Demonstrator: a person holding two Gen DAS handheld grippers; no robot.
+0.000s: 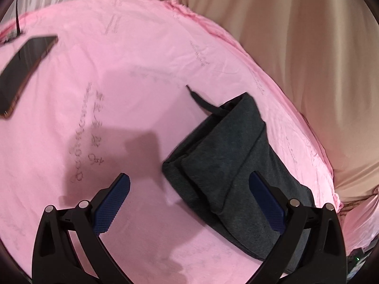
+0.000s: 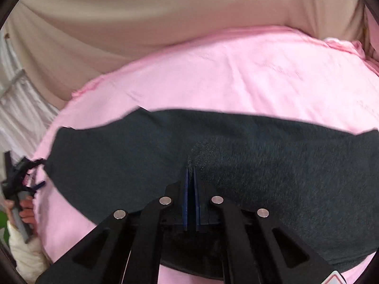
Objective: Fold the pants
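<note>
Dark grey pants (image 1: 232, 165) lie folded in layers on a pink sheet (image 1: 118, 75), with a drawstring sticking out at the far end. My left gripper (image 1: 189, 184) is open above the sheet; its right finger (image 1: 267, 201) is over the pants' near part, its left finger over bare sheet. In the right wrist view the pants (image 2: 284, 165) fill the middle. My right gripper (image 2: 191, 172) is shut on a fold of the pants. The left gripper also shows in the right wrist view (image 2: 23, 179) at the left edge, in a person's hand.
A black phone (image 1: 23, 71) lies on the sheet at the far left, with a black cable by it. Beige fabric (image 1: 296, 35) lies beyond the sheet's edge. White fabric (image 2: 16, 108) hangs at the left.
</note>
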